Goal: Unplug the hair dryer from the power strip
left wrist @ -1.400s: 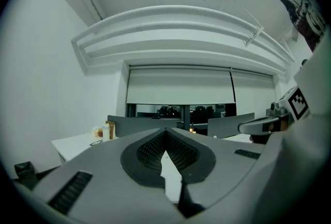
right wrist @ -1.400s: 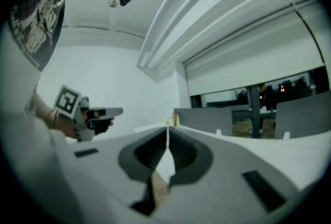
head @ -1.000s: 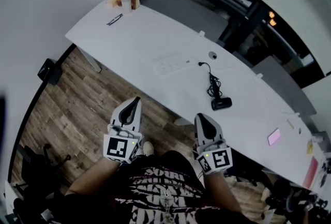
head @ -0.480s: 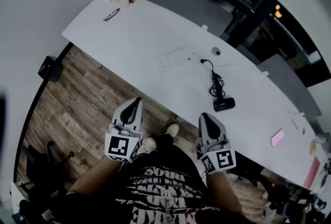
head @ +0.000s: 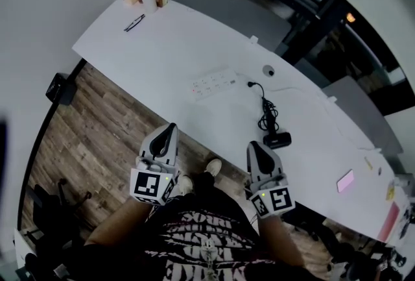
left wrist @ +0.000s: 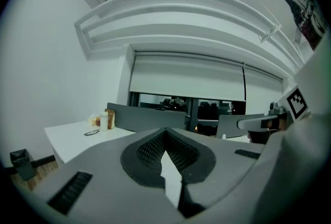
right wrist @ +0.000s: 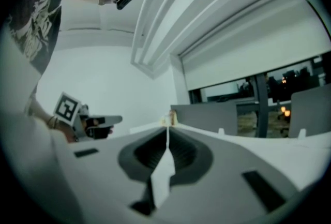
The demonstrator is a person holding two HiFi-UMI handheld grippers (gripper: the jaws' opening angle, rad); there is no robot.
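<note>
**Head view, with both gripper views.** The left gripper (head: 170,126) and right gripper (head: 251,145) are held side by side over the wood-plank floor (head: 91,137). They are short of the near edge of the long white curved table (head: 162,46).

- **Jaws:** Each gripper's own view shows its jaws pressed together with nothing between them (left gripper (left wrist: 165,132), right gripper (right wrist: 167,130)).
- **Power strip:** The flat white multi-socket power strip (head: 213,84) lies on the table ahead of both grippers, roughly between their lines of aim. Its long axis follows the table's length.
- **Plug and cable:** The small black plug (head: 251,84) sits at the strip's right end. Whether it is seated in a socket cannot be told at this size. From the plug, the bunched black cable (head: 267,112) runs back toward the person.
- **Hair dryer:** The cable ends at the compact black hair dryer (head: 277,139), which rests near the table's edge, just beyond the right gripper's tips and slightly to their right.
- **Judgement:** The right gripper is the nearer to both plug and dryer, and the left is the nearer to the strip's free end. Both must open before either can grip anything.
</note>
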